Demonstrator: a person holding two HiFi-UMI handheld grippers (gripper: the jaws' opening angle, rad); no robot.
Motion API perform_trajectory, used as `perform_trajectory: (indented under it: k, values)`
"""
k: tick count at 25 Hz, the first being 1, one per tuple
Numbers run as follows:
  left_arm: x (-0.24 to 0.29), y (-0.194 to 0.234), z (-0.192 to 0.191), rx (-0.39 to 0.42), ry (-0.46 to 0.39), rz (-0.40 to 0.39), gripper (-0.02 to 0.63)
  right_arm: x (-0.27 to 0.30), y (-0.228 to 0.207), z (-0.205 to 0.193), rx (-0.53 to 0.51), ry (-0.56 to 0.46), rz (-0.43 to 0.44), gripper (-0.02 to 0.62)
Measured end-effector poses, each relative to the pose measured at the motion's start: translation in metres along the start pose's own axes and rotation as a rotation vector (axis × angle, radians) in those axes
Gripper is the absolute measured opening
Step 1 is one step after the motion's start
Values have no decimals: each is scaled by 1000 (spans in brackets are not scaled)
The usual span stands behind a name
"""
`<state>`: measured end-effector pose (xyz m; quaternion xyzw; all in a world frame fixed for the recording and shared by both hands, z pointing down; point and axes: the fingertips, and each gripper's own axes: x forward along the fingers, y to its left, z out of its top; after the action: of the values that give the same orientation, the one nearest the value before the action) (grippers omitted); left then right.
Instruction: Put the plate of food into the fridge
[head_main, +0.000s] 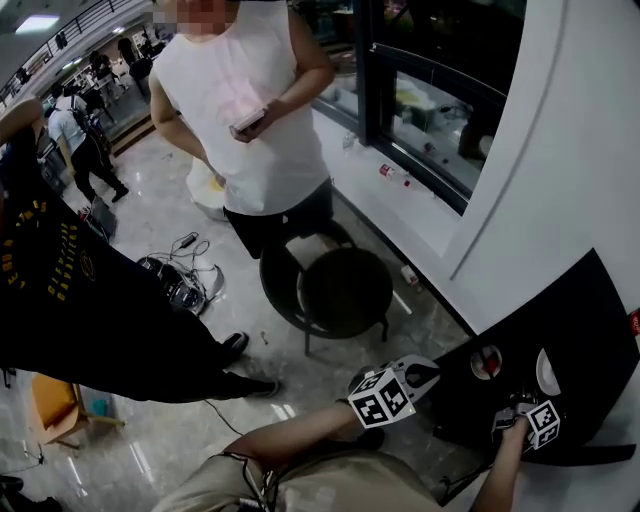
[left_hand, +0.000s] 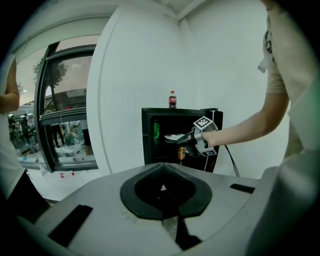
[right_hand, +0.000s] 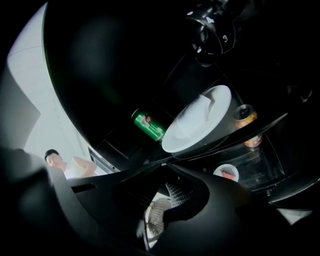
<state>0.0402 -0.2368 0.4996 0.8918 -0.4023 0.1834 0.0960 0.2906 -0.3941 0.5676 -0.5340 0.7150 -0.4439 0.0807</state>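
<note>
A black mini fridge stands open against the white wall. On its glass shelf lies a white plate, also seen as the white plate in the left gripper view. My right gripper reaches into the fridge just short of the plate, its jaws shut with nothing between them. It shows as the right gripper from outside and the right gripper from above. The left gripper hangs back from the fridge, shut and empty, low in the head view as the left gripper.
A green can and an orange can share the fridge; a small dish of red food sits lower down. A cola bottle tops the fridge. A black round stool, a standing person and floor cables lie behind.
</note>
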Motion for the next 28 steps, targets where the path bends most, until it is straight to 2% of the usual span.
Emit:
perform_trajectory:
  k: [6, 13, 21, 25, 28]
  values:
    - [-2, -5, -5, -3, -8, 4, 8, -10, 2, -12, -14, 14, 31, 41]
    - [-8, 6, -5, -6, -17, 46, 8, -8, 38, -41, -115, 62, 121, 34]
    - [-12, 1, -1, -36, -38, 44, 8, -28, 86, -72, -332, 115, 161, 32]
    - [-19, -3, 1, -36, -53, 44, 8, -39, 117, -77, -477, 84, 178, 32]
    - [-24, 6, 4, -56, -69, 77, 8, -37, 143, -78, -595, 55, 210, 32]
